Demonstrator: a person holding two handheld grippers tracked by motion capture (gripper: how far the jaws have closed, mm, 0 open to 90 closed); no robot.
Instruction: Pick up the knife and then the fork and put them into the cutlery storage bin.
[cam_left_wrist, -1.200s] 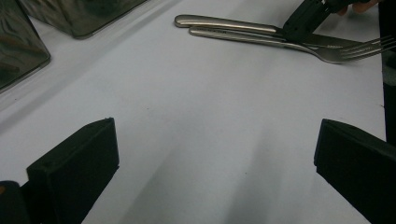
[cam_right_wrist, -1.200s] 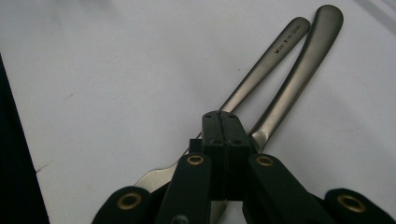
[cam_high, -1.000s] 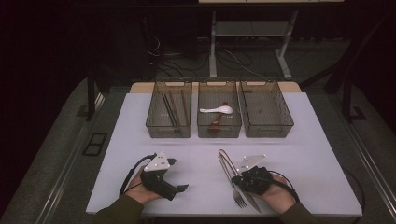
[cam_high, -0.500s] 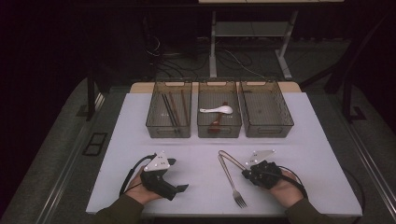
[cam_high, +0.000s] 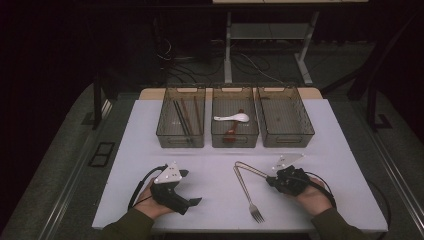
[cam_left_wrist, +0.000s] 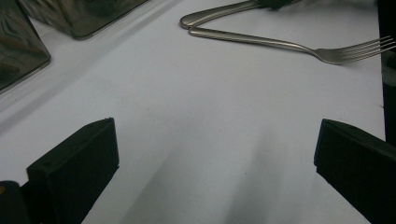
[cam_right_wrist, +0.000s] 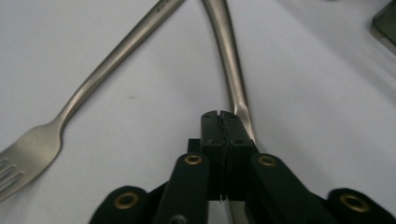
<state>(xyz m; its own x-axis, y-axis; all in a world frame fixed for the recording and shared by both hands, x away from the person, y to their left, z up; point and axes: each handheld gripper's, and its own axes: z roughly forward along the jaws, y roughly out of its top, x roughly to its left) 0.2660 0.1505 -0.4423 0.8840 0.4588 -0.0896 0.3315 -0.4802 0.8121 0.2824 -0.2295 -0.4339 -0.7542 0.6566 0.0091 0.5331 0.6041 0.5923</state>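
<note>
Two metal utensils lie on the white table (cam_high: 210, 165), their handles meeting in a V. The fork (cam_high: 247, 192) (cam_left_wrist: 280, 45) (cam_right_wrist: 93, 88) lies free, tines toward me. The second utensil (cam_high: 252, 171) (cam_left_wrist: 219, 13) (cam_right_wrist: 229, 56) runs right, and its end disappears under my right gripper (cam_high: 271, 179) (cam_right_wrist: 219, 119). Those jaws stand pressed together over that end and have just been opening slightly; the pinched part is hidden. My left gripper (cam_high: 191, 187) (cam_left_wrist: 215, 154) rests on the table at the left, wide open, with nothing between its jaws.
Three clear bins stand in a row at the back: the left bin (cam_high: 180, 145) holds chopsticks (cam_high: 185, 117), the middle bin (cam_high: 235, 145) a white spoon (cam_high: 232, 118) and a reddish item, and the right bin (cam_high: 286, 144) looks bare. The table's front edge is close behind both hands.
My right gripper has slid to the right, swinging the second utensil's end away from the fork. The fork and the left gripper have stayed put.
</note>
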